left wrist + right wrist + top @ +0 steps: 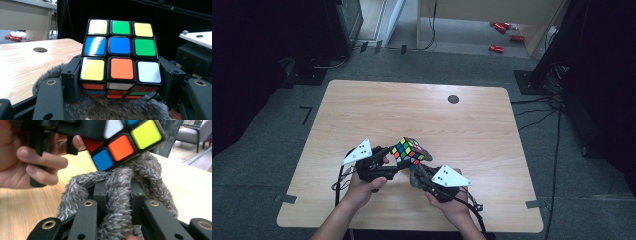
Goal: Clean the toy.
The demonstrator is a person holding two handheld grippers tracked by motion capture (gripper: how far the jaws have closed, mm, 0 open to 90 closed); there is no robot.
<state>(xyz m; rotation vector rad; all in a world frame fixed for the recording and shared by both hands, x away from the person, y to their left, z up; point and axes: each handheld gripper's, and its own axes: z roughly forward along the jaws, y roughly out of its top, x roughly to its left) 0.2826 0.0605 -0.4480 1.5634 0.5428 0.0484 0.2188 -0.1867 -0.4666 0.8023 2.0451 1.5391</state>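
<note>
Lab-like recording room, grey carpet floor (272,150), tape marks (306,114), black curtains (242,60), trailing cables (557,130), equipment stand base (532,82), pale wooden tabletop (412,110)

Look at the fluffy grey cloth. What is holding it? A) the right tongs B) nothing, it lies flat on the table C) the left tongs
A: in the right gripper view the right tongs pinch the fluffy grey cloth between their jaws, just under the puzzle cube.
</note>
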